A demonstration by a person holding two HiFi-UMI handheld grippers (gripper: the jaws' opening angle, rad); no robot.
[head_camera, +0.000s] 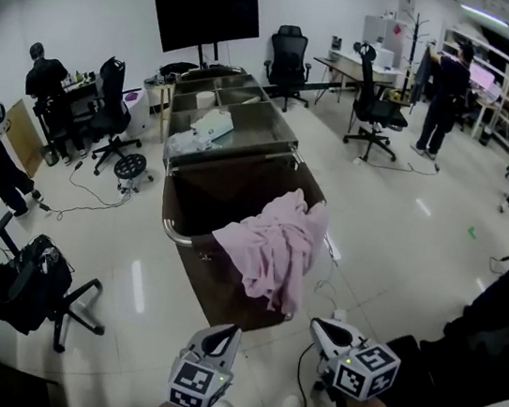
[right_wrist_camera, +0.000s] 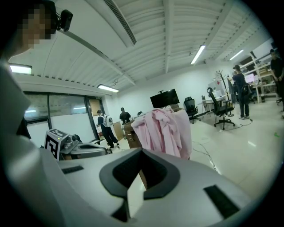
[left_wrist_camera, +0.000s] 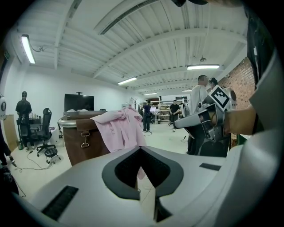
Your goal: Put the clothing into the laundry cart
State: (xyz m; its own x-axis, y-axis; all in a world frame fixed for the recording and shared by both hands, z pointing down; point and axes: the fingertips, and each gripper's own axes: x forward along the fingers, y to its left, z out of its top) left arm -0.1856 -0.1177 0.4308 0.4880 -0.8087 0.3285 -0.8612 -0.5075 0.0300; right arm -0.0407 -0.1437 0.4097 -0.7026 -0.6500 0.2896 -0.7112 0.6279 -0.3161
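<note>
The pink garment (head_camera: 271,248) hangs over the near rim of the brown laundry cart (head_camera: 167,228), at about 5 o'clock of the cart's opening. Part of it lies over the opening and part droops down the outer wall. The left gripper (head_camera: 233,330) at 6 o'clock and the right gripper (head_camera: 316,325) at 5 o'clock are both apart from it, each with jaws pressed together on nothing.

Only the head view looks down into the cart and shows the steel table (head_camera: 279,133) behind it at 12 o'clock. The left gripper view shows a strap with a metal clasp (left_wrist_camera: 83,138) on the cart's side, at 9 o'clock of the garment. The right gripper view alone shows a glass partition (right_wrist_camera: 57,113) at 9 o'clock.

The print that can be made out is the black-and-white square markers (head_camera: 192,385) on the gripper cubes.
</note>
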